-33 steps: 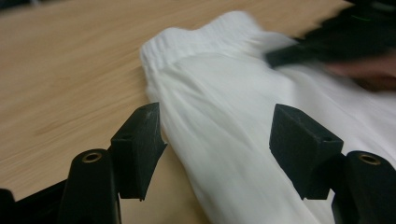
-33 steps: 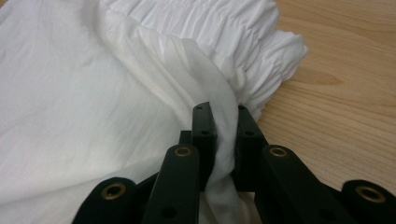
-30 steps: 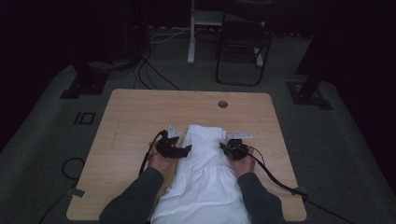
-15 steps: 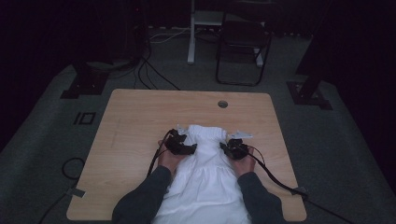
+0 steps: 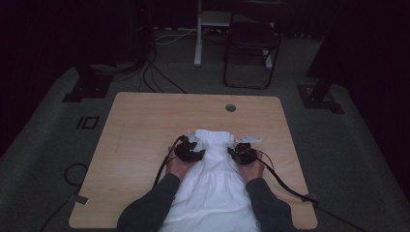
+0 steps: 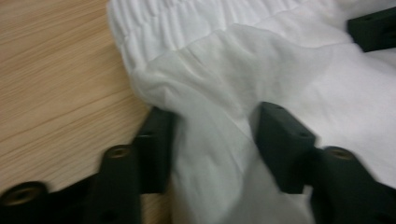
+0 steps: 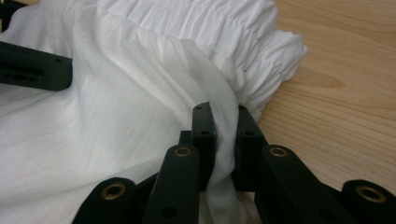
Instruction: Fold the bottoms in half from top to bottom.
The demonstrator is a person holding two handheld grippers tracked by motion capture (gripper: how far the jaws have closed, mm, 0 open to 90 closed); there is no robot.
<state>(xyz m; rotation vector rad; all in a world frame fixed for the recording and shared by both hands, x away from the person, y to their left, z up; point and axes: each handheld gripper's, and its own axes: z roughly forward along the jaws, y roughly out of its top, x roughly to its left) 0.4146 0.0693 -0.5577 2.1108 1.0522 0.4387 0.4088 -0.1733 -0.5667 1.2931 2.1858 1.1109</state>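
- Currently the white garment (image 5: pixel 212 183) lies flat on the bench (image 5: pixel 140 125), its gathered band at the far end and its lower part trailing off the near edge between the person's forearms.
- Right hand-held gripper (image 7: pixel 226 122): jaws nearly closed, a thin fold of cloth by the band pinched between them.
- Left hand-held gripper (image 6: pixel 212 128): jaws have just been closing and stand about half open, a loose hump of fabric bunched between them; pads look to be meeting it only lightly.
- Risk: if both lift now, the left side likely slips free and the garment swings from the right pinch.
- Risk: the thin right fold may pull out under tension.
- Risk: the left may catch several layers, leaving a crooked fold.
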